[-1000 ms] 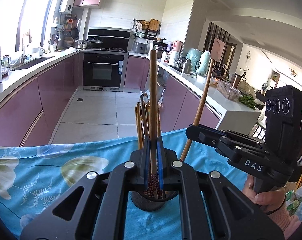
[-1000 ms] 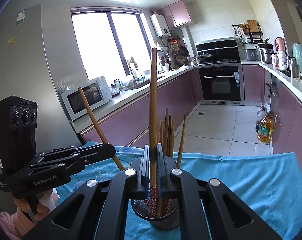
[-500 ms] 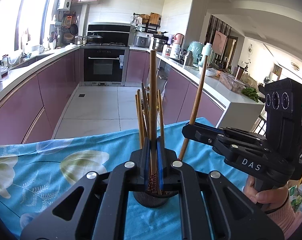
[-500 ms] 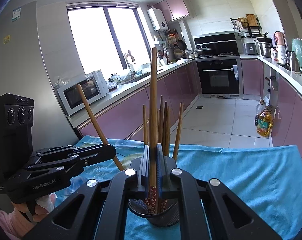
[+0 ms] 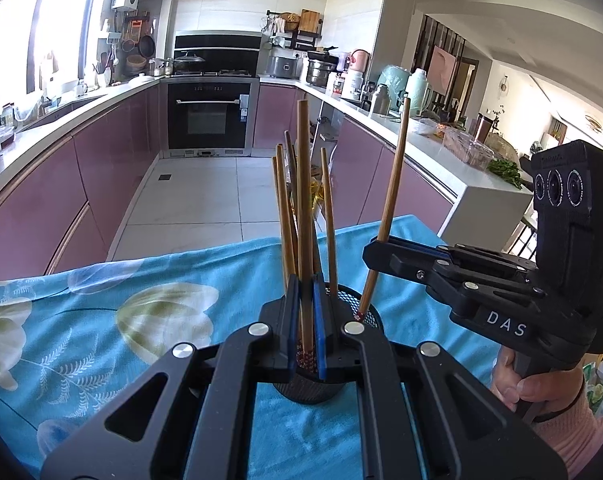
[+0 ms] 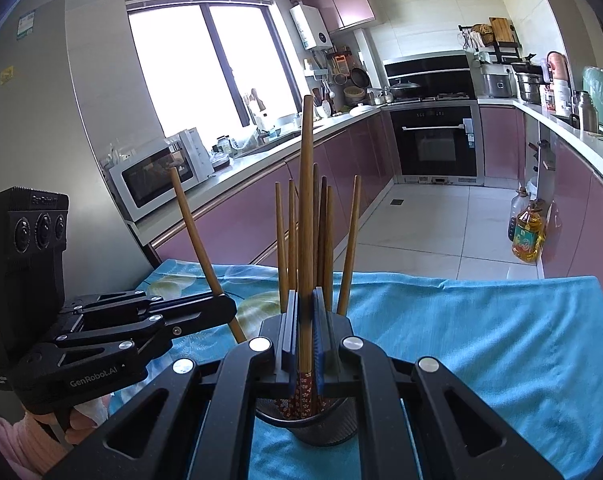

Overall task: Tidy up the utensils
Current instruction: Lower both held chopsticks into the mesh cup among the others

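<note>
chopsticks [image 5: 304, 216] slim, brown, red-patterned tips; each gripper's jaws clenched on one.

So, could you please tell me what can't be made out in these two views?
- Left wrist view: the lower end of the chopstick that the left gripper holds is hidden behind its pads.
- Right wrist view: the inside of the mesh cup is blocked by the right gripper.
- Both views: the table under the blue cloth is covered.

Brown chopsticks [image 6: 321, 236] stand upright, fanned, in a black mesh cup [image 6: 333, 426].
</note>
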Motion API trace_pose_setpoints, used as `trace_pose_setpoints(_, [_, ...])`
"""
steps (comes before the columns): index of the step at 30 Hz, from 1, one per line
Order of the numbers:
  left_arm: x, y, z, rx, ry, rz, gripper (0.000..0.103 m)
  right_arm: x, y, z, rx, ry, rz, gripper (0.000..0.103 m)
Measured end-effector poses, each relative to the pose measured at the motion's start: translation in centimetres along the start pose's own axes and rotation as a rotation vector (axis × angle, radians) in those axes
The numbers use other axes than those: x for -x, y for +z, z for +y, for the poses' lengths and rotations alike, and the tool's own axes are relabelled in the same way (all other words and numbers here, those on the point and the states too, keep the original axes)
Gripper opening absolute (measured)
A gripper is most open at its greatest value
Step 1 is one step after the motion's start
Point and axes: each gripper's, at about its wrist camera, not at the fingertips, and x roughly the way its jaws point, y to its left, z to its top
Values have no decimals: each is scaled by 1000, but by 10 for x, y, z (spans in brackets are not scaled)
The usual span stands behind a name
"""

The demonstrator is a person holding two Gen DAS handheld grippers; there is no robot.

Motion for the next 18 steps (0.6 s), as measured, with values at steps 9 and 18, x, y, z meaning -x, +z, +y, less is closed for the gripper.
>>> trace_pose_setpoints(9, [-8,-3,1,-4,-2,16,7,-5,-3,-1,-3,1,19,6])
trace_pose_setpoints(18, [-14,-4,2,2,-2,17,7,-13,-6,-1,0,-6,39,6])
